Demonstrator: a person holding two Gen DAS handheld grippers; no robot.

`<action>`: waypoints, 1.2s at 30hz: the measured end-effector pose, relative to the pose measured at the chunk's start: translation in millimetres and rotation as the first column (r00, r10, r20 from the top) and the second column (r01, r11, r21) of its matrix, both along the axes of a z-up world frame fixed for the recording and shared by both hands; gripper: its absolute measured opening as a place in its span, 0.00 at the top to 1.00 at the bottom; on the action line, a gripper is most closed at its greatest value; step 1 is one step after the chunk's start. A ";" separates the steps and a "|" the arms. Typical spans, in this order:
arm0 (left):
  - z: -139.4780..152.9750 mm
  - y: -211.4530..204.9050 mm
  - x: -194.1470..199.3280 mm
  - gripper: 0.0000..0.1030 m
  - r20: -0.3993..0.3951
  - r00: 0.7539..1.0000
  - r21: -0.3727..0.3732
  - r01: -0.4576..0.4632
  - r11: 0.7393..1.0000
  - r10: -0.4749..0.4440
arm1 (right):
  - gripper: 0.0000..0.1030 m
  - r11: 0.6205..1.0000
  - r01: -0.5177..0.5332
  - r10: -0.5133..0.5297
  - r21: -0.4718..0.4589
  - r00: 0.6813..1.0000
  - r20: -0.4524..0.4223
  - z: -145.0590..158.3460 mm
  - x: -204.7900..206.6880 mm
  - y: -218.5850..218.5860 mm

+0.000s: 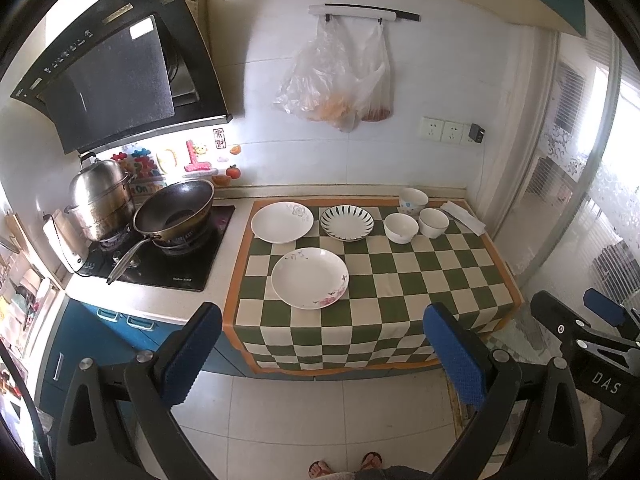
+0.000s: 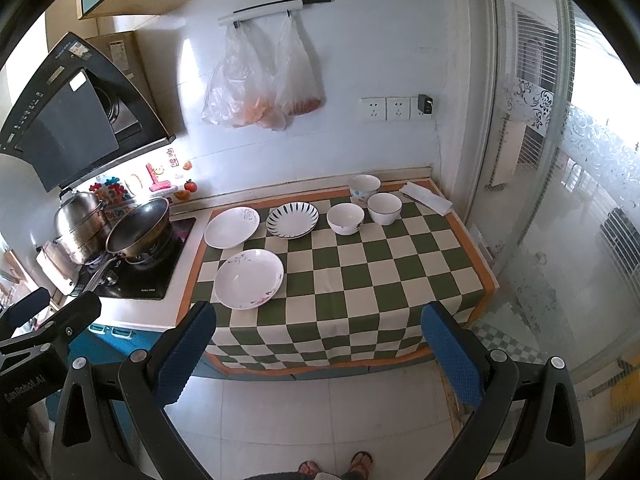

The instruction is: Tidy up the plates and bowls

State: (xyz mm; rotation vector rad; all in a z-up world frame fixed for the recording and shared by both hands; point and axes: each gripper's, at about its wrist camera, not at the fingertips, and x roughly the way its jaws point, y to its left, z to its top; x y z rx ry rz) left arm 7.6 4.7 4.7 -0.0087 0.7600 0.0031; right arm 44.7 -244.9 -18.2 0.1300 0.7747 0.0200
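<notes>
Left gripper (image 1: 322,350): fingers (image 1: 192,354) spread wide apart, holding nothing, touching nothing, raised over the floor in front of the checkered cloth (image 1: 420,280). Right gripper (image 2: 318,350): fingers (image 2: 452,354) likewise wide apart, empty, off the cloth's front edge.

On the cloth: a floral plate (image 1: 310,277) lies nearest the front edge, toward the stove side. Behind it, a white plate (image 1: 282,222) sits at the cloth's stove-side rear corner; a striped plate (image 1: 347,222) lies just beside it. Further along the rear, two white bowls (image 1: 401,227) (image 1: 433,222) stand close together, with a patterned bowl (image 1: 413,200) behind them against the wall. A folded towel (image 1: 464,216) occupies the far rear corner.
</notes>
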 end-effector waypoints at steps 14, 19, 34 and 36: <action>-8.2 -0.1 -1.1 0.00 -0.006 1.000 -0.009 -0.019 1.000 0.019 | 0.00 1.000 0.005 -0.005 -0.001 1.000 0.002 -1.2 6.6 0.0; -13.2 -0.3 1.0 0.00 -0.006 1.000 -0.021 -0.027 0.999 0.026 | 0.00 1.000 0.002 -0.002 0.005 1.000 0.001 -3.9 10.5 -0.2; -99.9 6.5 89.1 0.00 -0.020 0.970 0.132 -0.239 0.962 0.244 | 0.00 0.994 -0.081 0.087 0.077 0.994 -0.073 -115.0 127.7 -17.5; -116.5 13.9 110.0 0.00 -0.056 0.968 0.119 -0.236 0.964 0.244 | 0.00 0.994 -0.093 0.099 0.060 0.988 -0.119 -138.1 152.2 -10.8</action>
